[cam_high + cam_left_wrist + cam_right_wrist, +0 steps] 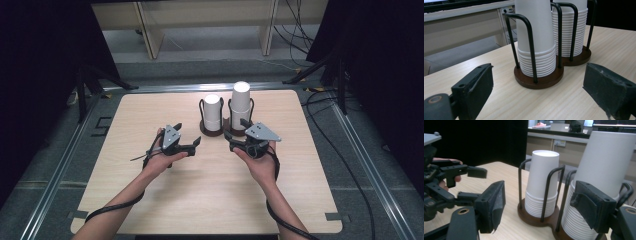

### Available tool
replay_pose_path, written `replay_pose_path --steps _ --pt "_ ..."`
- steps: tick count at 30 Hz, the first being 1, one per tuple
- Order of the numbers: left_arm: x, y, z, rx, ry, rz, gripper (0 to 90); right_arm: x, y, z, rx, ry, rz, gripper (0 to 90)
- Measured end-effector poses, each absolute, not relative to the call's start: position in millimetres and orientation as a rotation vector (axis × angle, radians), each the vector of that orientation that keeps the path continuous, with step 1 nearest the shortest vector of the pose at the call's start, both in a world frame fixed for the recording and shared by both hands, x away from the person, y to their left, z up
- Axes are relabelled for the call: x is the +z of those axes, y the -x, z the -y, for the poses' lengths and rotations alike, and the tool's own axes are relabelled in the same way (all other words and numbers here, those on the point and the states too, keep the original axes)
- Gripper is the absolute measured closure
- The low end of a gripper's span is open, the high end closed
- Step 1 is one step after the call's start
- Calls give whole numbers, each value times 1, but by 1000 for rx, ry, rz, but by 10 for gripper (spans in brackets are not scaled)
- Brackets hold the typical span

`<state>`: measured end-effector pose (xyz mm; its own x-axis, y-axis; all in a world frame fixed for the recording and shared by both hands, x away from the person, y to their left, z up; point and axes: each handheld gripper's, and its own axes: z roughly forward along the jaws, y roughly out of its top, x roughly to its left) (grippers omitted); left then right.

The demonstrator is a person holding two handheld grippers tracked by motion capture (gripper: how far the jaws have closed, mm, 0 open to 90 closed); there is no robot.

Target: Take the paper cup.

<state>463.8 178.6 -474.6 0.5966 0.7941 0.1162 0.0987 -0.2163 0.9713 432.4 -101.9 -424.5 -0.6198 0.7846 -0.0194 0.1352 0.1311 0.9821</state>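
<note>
Two stacks of upside-down white paper cups stand in a brown two-ring holder with black wire loops at the table's far middle. The shorter stack is on the left and the taller stack on the right. My left gripper hovers just left of the holder, open and empty; its view looks at the shorter stack beyond the left gripper. My right gripper is close in front of the taller stack, open and holding nothing. In its view the right gripper frames the shorter stack, with the taller stack behind its right jaw.
The light wooden table has bare surface in front of both hands. Black curtains flank it, metal rails run along its sides, and cables lie on the floor at the right. Pale wooden furniture stands beyond the far edge.
</note>
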Motion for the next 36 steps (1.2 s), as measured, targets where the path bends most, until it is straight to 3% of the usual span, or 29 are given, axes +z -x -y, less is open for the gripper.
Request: replay_pose_path --steps 19,36 --pt "-485 -519 -150 719 -1777 -753 134 -411 -474 67 1524 -867 -1884 281" --pt "-490 -539 -133 660 -1783 -785 210 -400 -515 43 1442 -867 -1890 286"
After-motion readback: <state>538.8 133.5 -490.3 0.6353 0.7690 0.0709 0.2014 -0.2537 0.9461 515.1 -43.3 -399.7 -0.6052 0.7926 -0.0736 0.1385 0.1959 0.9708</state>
